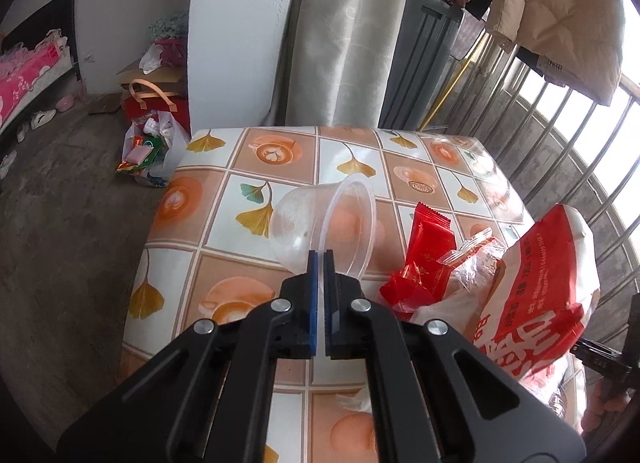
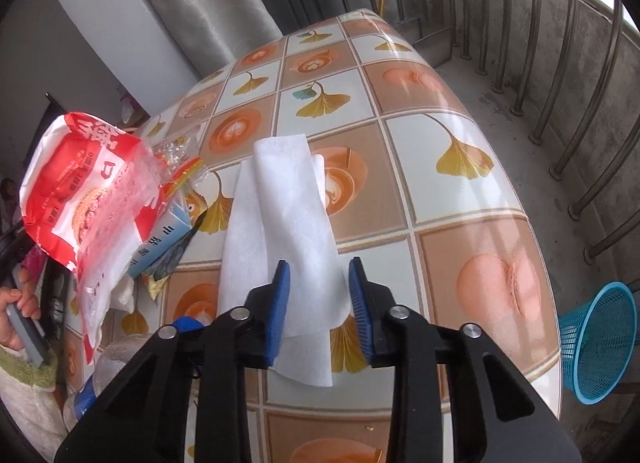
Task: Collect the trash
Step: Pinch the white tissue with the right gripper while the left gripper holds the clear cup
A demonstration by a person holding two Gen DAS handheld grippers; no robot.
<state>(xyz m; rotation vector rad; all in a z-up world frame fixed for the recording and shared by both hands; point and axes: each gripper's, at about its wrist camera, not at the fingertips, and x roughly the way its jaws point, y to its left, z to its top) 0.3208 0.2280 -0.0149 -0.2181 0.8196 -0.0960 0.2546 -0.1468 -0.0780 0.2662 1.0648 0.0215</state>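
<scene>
A clear plastic cup lies tilted on the tiled table, and my left gripper is shut on its rim. To the cup's right lie a red snack wrapper, a clear candy wrapper and a red-and-white plastic bag. In the right wrist view a white tissue lies flat on the table. My right gripper stands over the tissue's near end with its jaws apart and the tissue between the blue pads. The red-and-white bag and a small blue box lie left of it.
A full trash bag sits on the floor beyond the table's far left corner. A blue mesh basket lies on the floor to the table's right, near the metal railing. A person's hand holds the left gripper's handle at the left edge.
</scene>
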